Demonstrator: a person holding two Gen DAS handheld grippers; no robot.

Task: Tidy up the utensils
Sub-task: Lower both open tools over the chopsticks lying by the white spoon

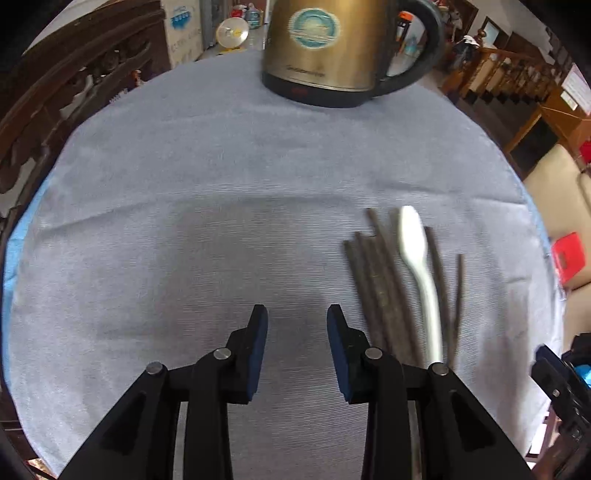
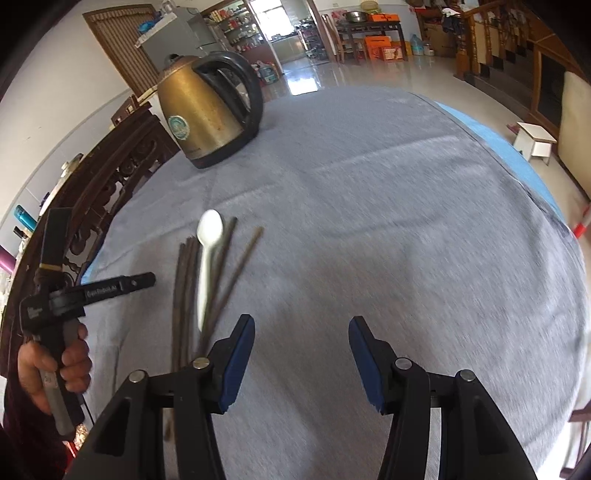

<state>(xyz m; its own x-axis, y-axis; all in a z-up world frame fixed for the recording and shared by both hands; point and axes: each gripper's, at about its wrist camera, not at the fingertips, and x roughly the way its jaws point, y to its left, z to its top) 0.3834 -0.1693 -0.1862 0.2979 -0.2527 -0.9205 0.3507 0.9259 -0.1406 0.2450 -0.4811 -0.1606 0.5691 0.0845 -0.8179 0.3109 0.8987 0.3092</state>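
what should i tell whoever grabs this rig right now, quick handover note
Left gripper: open, empty, hovering over the grey cloth.
Right gripper: open, empty, also above the cloth.
The dark chopsticks lie in a loose pile with the white spoon on top, between the two grippers. The kettle stands at the far side.
Done: nothing sorted.
Left: separate spoon from chopsticks and line them up.

Kettle [image 1: 343,51] carries a round teal emblem and a line of lettering, both too blurred to read.

Bench [image 2: 369,184] is covered in grey cloth; glossy tiled floor [image 2: 424,74], carved dark wood chair [image 2: 122,166], wooden staircase [image 2: 498,40], daylight from doorway [image 2: 271,16].
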